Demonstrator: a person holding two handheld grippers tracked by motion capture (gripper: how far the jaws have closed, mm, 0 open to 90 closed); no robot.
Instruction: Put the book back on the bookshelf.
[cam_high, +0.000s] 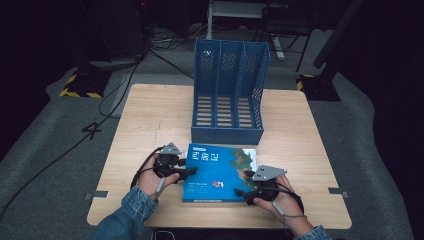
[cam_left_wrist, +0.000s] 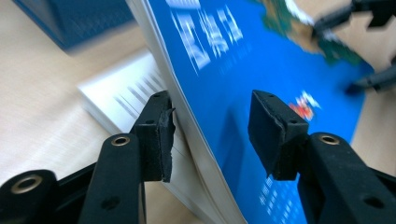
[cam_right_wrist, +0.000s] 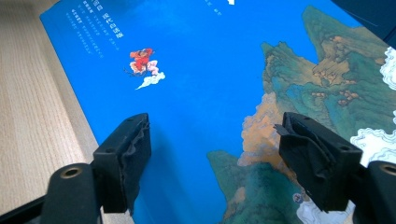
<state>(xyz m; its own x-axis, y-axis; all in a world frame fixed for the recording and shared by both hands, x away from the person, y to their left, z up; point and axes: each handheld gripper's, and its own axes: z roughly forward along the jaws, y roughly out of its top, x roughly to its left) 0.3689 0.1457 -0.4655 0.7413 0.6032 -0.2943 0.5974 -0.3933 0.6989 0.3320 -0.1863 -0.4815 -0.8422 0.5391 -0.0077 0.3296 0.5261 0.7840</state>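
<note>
Black foam-padded jaws of our left gripper (cam_left_wrist: 212, 135) straddle the spine edge of the blue book (cam_left_wrist: 261, 84): one pad sits against the white page block, the other stands clear above the glossy cover, so the claw is half-closed around the edge without yet pinching it. Beneath that raised edge we glimpse a second white book (cam_left_wrist: 116, 100) lying flat on the pale wooden table (cam_high: 145, 115). Our right gripper (cam_right_wrist: 212, 158) hovers over the cover's painted mountains, jaws apart and holding nothing. From above, the blue book (cam_high: 220, 172) lies at the table's near side, just in front of the blue perforated plastic file holder (cam_high: 227, 92) with its three upright slots. We judge the pickup is under way; next we must clamp the edge firmly, steady the far side, and stand the book upright for a slot.
</note>
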